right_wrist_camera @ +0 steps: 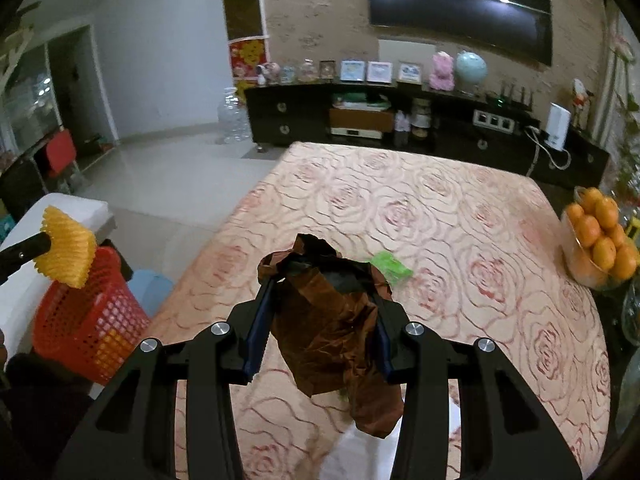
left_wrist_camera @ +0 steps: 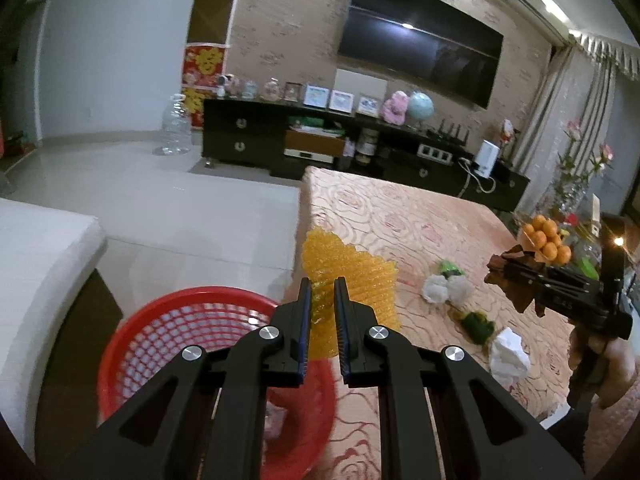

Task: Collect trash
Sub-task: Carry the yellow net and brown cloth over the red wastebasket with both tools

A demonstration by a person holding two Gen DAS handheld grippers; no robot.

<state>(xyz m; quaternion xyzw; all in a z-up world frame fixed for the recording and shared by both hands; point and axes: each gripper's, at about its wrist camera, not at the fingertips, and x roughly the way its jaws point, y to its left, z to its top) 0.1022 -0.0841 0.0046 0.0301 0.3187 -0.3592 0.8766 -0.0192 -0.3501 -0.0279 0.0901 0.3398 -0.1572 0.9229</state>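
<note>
My left gripper (left_wrist_camera: 323, 282) is shut on a yellow foam fruit net (left_wrist_camera: 352, 280) and holds it above the table's left edge, beside the red mesh basket (left_wrist_camera: 168, 320). In the right wrist view the net (right_wrist_camera: 66, 250) hangs over the basket (right_wrist_camera: 92, 328). My right gripper (right_wrist_camera: 324, 284) is shut on a crumpled brown wrapper (right_wrist_camera: 332, 332) and holds it above the table; it also shows in the left wrist view (left_wrist_camera: 516, 276). On the rose-patterned tablecloth (left_wrist_camera: 420, 216) lie white crumpled tissues (left_wrist_camera: 444, 290), another tissue (left_wrist_camera: 510, 356) and green wrappers (left_wrist_camera: 476, 322).
A bowl of oranges (right_wrist_camera: 600, 240) stands at the table's right edge. A green wrapper (right_wrist_camera: 390, 266) lies mid-table. A black TV cabinet (right_wrist_camera: 400, 120) runs along the far wall. A white seat (left_wrist_camera: 40, 264) stands left of the basket. A blue object (right_wrist_camera: 150, 288) sits by the basket.
</note>
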